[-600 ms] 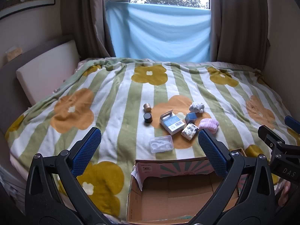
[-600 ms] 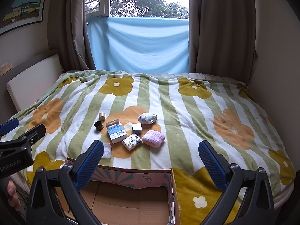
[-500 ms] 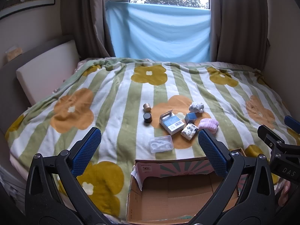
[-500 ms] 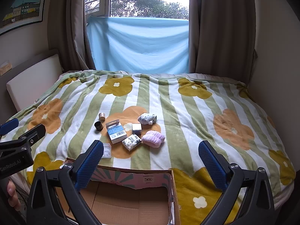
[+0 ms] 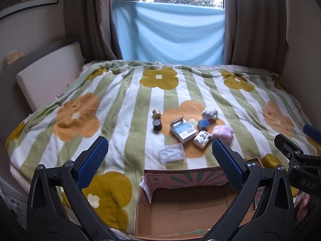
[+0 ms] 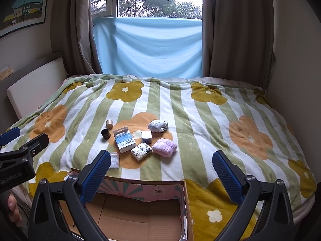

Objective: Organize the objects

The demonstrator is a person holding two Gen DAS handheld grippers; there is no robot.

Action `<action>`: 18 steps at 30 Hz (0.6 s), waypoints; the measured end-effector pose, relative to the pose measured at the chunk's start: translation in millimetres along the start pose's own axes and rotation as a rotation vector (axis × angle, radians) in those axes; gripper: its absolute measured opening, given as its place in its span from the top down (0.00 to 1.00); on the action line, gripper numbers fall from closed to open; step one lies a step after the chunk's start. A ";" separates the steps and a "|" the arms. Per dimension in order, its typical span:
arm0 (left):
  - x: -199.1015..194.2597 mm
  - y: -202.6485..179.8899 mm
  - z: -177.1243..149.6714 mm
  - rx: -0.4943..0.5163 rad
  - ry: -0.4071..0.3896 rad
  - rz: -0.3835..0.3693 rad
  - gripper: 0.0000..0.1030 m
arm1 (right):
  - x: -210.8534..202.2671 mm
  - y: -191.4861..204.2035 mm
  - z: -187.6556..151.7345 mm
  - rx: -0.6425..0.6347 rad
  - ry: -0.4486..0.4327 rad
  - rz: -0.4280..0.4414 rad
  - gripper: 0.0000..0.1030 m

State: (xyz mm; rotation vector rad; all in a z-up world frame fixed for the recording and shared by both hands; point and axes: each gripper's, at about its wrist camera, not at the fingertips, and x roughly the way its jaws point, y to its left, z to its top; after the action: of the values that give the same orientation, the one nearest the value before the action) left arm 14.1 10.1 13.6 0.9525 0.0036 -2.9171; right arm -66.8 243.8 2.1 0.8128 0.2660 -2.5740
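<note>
Several small items lie together on the flowered blanket: a blue-white carton [image 5: 183, 129] [image 6: 124, 139], a floral box [image 5: 202, 138] [image 6: 141, 150], a small grey-blue cube [image 5: 203, 124] [image 6: 146, 136], a pink towel roll [image 5: 222, 133] [image 6: 164, 147], a patterned sock [image 5: 209, 113] [image 6: 158, 126], a clear plastic case [image 5: 172, 152] [image 6: 114, 160], a dark jar [image 5: 157, 124] [image 6: 105, 134] and a gold jar [image 5: 156, 112] [image 6: 109, 123]. An open cardboard box [image 5: 180, 178] [image 6: 160, 188] sits at the near bed edge. My left gripper [image 5: 159, 161] and right gripper [image 6: 160, 175] are open and empty above the box.
A white cushion [image 5: 50, 74] leans at the bed's left side. A blue sheet [image 5: 170, 34] hangs over the window between brown curtains. A wall bounds the bed on the right [image 6: 297, 60]. A small roll [image 5: 156, 67] lies at the far bed edge.
</note>
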 end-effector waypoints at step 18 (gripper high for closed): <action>-1.3 3.3 -1.1 -0.009 0.001 0.018 0.00 | -2.5 -0.9 -0.6 0.014 -0.012 0.001 0.02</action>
State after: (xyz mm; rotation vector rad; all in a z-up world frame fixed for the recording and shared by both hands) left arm 16.0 6.9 13.5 0.9477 0.0080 -2.8974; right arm -65.1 245.7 3.0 0.8014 0.2446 -2.5818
